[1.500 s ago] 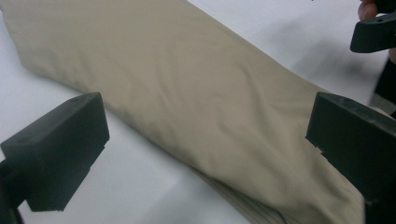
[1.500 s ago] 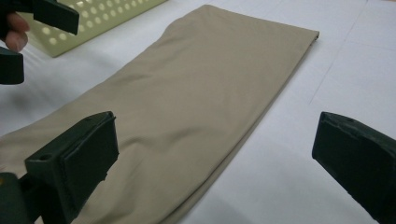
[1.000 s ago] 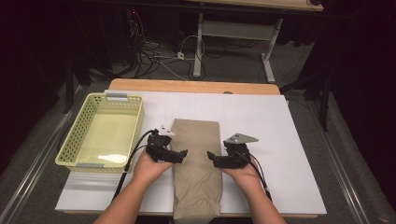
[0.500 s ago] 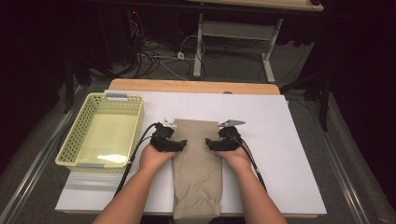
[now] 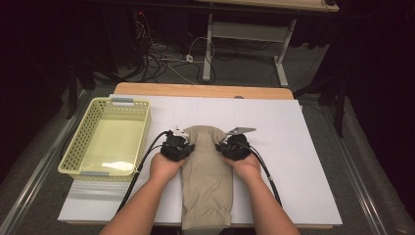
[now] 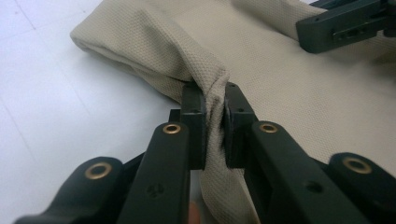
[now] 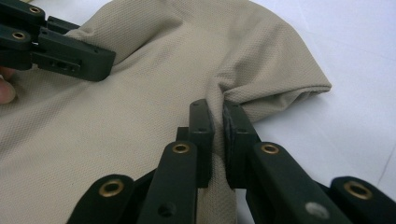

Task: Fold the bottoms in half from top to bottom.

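Note:
A folded beige cloth (image 5: pixel 206 171) lies lengthwise on the white table cover (image 5: pixel 293 161), its near end hanging over the front edge. My left gripper (image 5: pixel 180 145) pinches the cloth's left edge near the far end; its jaws have just been closing and the fabric (image 6: pixel 205 79) bunches up between the pads (image 6: pixel 194 119). My right gripper (image 5: pixel 230 146) grips the right edge opposite; its jaws have also just closed, with a fold of cloth (image 7: pixel 261 88) squeezed between them. Each gripper view shows the other gripper across the cloth (image 6: pixel 345 23) (image 7: pixel 56 51).
A pale yellow plastic basket (image 5: pixel 83 147) sits at the table's left, nothing visible inside it. The wooden table edge (image 5: pixel 205 90) runs along the back. Cables (image 5: pixel 142 166) trail from both grippers toward the front. Beyond the table, a desk frame and wires stand on the floor.
Both hands slid forward along the cloth toward its far end. Both pairs of jaws went from open to shut on the cloth's side edges, gathering the fabric inward.

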Tool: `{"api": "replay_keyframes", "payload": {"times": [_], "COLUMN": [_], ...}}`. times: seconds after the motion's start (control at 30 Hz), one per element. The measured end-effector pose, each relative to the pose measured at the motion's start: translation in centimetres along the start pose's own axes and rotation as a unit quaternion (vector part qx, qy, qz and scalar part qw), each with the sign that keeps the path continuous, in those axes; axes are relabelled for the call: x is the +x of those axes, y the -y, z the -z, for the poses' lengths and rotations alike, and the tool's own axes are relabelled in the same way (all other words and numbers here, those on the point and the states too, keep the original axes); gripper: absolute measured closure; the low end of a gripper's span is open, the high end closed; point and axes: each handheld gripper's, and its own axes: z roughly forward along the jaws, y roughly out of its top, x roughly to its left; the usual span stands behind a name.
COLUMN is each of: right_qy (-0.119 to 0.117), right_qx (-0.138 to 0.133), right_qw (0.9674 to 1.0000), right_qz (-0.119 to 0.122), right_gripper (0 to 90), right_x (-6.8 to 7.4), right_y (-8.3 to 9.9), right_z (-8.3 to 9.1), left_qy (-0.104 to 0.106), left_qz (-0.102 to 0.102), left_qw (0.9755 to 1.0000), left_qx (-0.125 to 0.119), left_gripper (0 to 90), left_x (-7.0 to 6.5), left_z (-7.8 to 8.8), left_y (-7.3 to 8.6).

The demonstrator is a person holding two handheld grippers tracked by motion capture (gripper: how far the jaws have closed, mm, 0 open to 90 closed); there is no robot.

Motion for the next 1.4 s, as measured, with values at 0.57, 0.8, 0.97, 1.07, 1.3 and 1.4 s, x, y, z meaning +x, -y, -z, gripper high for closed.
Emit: {"api": "replay_keyframes", "payload": {"times": [0.57, 0.8, 0.97, 1.07, 1.3, 1.4], "right_qy": [0.020, 0.022, 0.027, 0.033, 0.066, 0.077], "right_qx": [-0.045, -0.038, -0.035, -0.041, -0.098, -0.104], "right_qw": [0.9985, 0.9989, 0.9989, 0.9986, 0.9930, 0.9916], "right_qz": [0.024, 0.018, 0.013, 0.011, 0.013, 0.007], "right_gripper": [84.9, 84.8, 84.8, 84.8, 81.5, 54.1], "right_x": [0.9, 0.3, -0.8, -1.5, -3.2, -4.2], "right_y": [-1.7, -1.5, -2.1, -3.2, -10.0, -11.1], "right_z": [4.4, 3.3, 2.1, 2.1, 4.2, 3.8], "left_qy": [-0.009, -0.008, -0.011, -0.016, -0.063, -0.072], "left_qz": [-0.024, -0.024, -0.017, -0.020, -0.031, -0.007], "left_qw": [0.9988, 0.9992, 0.9993, 0.9987, 0.9928, 0.9958], "left_qx": [-0.043, -0.032, -0.033, -0.044, -0.097, -0.056], "left_gripper": [80.7, 80.6, 80.5, 80.5, 63.9, 44.2], "left_x": [-1.4, -0.9, 0.6, 1.1, 2.3, 3.0], "left_z": [4.0, 2.7, 1.6, 1.9, 4.6, 4.3], "left_y": [-2.3, -2.3, -3.5, -4.9, -11.9, -12.6]}}
